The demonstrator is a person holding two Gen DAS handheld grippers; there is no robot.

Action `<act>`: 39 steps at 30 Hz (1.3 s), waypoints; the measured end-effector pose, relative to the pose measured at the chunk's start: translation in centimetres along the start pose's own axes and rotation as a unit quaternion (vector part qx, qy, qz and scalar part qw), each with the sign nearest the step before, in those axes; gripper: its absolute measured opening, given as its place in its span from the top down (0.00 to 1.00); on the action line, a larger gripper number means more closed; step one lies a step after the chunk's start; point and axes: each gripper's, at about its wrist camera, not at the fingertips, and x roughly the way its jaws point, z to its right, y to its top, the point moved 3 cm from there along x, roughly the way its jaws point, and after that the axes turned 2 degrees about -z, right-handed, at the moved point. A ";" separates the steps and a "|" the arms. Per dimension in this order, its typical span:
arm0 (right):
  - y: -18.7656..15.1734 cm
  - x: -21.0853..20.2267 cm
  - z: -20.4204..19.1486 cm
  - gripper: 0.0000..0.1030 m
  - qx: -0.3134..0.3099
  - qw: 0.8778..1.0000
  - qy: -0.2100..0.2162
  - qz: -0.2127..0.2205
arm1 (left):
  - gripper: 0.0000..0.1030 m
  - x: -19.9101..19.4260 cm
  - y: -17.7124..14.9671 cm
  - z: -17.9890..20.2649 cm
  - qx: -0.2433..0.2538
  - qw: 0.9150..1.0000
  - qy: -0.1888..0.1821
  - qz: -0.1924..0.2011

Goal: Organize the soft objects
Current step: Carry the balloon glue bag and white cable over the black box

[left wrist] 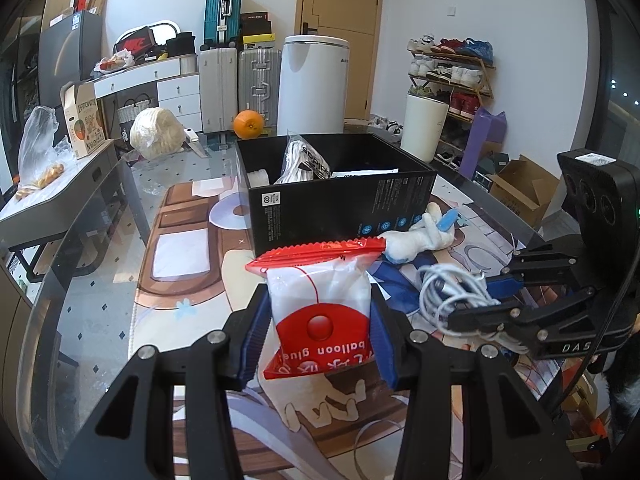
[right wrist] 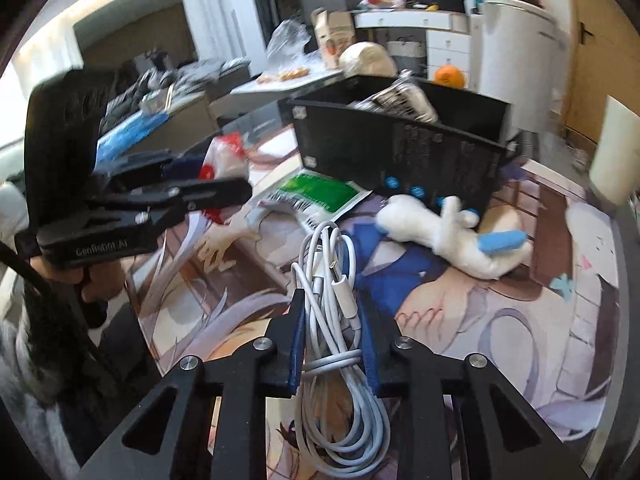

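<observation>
Worktop: covered by a printed mat; carries every item listed below.
Black box: open-topped, straight ahead of the left tool and beyond its load; ahead and to the right of the right tool. It already contains a striped packet and other items.
Plush toy: white with blue parts, lying on the mat against the near wall of the box; ahead-right of the right tool, not gripped.
Green packet: flat on the mat at the box's near corner, ahead of the right tool.
Balloon glue bag: red and white, clamped between the pads of the left tool; long axis points forward toward the box.
Cable bundle: white, coiled, pinched by the right tool; long axis runs along the fingers.
Governing relation: the left tool appears nearer the box and squarely facing it; judged next move is forward over the near wall.
</observation>
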 end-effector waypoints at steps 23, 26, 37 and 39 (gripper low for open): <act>7.6 -5.0 4.3 0.78 0.082 0.988 -0.030 0.124 | 0.56 -0.3 5.1 -0.3 0.003 0.999 -0.014 0.040; 9.3 -4.8 4.6 0.78 0.074 0.988 -0.035 0.130 | 0.56 -0.1 6.5 -0.6 0.004 0.999 -0.015 0.046; 14.0 -1.3 6.4 0.78 0.032 0.991 -0.050 0.118 | 0.56 3.1 10.1 -1.4 0.017 0.999 -0.005 0.035; 14.6 -0.6 7.0 0.77 0.031 0.991 -0.049 0.119 | 0.56 3.8 10.3 -1.5 0.018 0.999 -0.004 0.029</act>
